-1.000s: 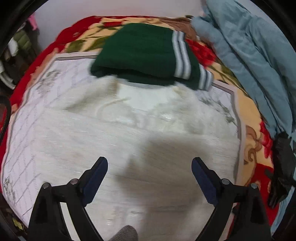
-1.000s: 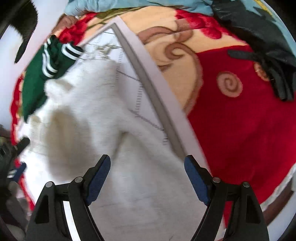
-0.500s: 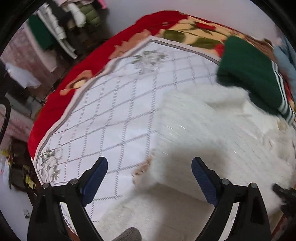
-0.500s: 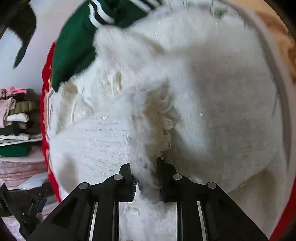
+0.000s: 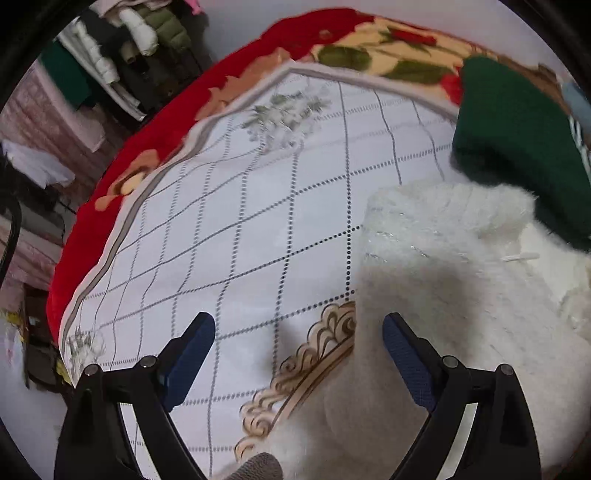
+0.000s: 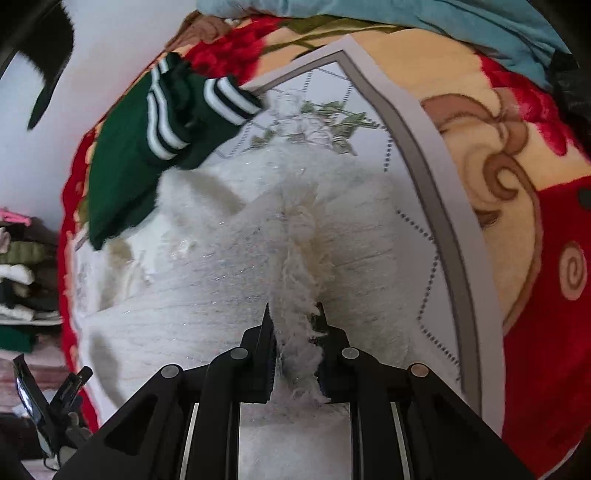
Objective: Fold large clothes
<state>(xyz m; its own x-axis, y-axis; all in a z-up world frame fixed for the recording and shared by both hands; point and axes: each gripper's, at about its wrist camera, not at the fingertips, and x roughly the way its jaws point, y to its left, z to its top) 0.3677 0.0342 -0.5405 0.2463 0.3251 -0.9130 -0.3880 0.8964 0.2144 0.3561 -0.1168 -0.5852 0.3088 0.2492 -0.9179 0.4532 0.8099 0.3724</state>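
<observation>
A fluffy white sweater (image 5: 450, 295) lies on the checked white bedspread (image 5: 258, 206). My left gripper (image 5: 299, 354) hangs open over the sweater's left edge, one pad over the bedspread and one over the knit, holding nothing. In the right wrist view my right gripper (image 6: 293, 332) is shut on a bunched ridge of the white sweater (image 6: 207, 280), pinched between its pads. A folded green sweater (image 6: 147, 147) with white stripes lies at the head of the white one, also seen as the green sweater (image 5: 517, 147) in the left wrist view.
A red floral blanket (image 6: 546, 280) frames the bedspread. Light blue clothing (image 6: 369, 14) and a dark garment lie at the far right of the bed. Stacked clothes (image 5: 140, 48) stand beyond the bed's left side. The left gripper's tip (image 6: 55, 391) shows low on the left.
My right gripper went from wide open to shut on the white sweater's edge. My left gripper swung left and down, from above the sweater's middle to its left edge, staying open.
</observation>
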